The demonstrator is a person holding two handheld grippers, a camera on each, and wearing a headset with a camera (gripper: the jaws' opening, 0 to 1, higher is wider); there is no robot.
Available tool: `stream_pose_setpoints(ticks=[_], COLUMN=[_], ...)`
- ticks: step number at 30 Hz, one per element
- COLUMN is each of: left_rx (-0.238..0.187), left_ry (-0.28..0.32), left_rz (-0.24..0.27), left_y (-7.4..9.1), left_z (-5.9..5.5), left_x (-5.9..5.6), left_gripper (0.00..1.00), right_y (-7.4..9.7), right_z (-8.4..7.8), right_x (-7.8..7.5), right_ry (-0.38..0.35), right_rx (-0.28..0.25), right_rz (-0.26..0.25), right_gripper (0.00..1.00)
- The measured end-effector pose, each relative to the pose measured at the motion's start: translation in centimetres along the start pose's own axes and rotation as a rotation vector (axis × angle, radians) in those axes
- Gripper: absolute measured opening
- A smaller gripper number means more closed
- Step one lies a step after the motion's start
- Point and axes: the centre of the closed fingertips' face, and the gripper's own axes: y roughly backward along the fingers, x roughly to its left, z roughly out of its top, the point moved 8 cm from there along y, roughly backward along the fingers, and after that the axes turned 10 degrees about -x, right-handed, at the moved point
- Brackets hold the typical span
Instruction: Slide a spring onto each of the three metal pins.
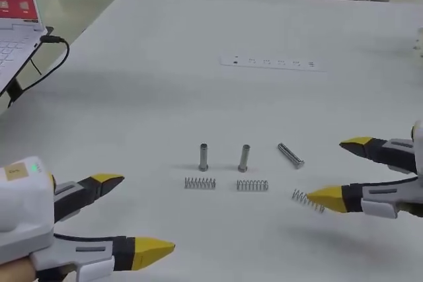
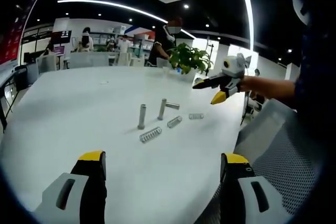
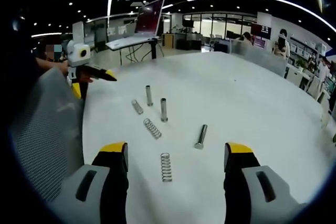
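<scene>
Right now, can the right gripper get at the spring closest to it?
Probably yes: the right gripper is open, and the spring lies loose on the table just ahead of its jaws, nothing between. The lying pin sits to one side, apart from it.

- laptop (image 1: 14, 24): cut off by the head view's left edge, and its screen text is too blurred to read.
- right gripper (image 1: 328, 170): its body runs off the right edge.
- left gripper (image 1: 147, 212): its body is cut by the bottom-left corner.
- spring (image 1: 304, 198) by the right gripper: one end is hidden behind the lower jaw's yellow tip.
- power strip (image 1: 272, 63): its markings are too small to tell.
</scene>
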Motion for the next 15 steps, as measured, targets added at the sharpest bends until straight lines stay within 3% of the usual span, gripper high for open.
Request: stream_pose_setpoints(ticks=[15], left_rx=[-0.002], left_ry=[0.006], left_rz=[-0.003], left_y=[-0.1], left_z=[0.0], left_x=[-0.1], left_gripper=[0.86], right_y=[-1.7], right_z=[0.9], right_x=[-1.3], right_ry=[0.030], right_rx=[0.023], right_rz=[-0.025], right_gripper=[0.70])
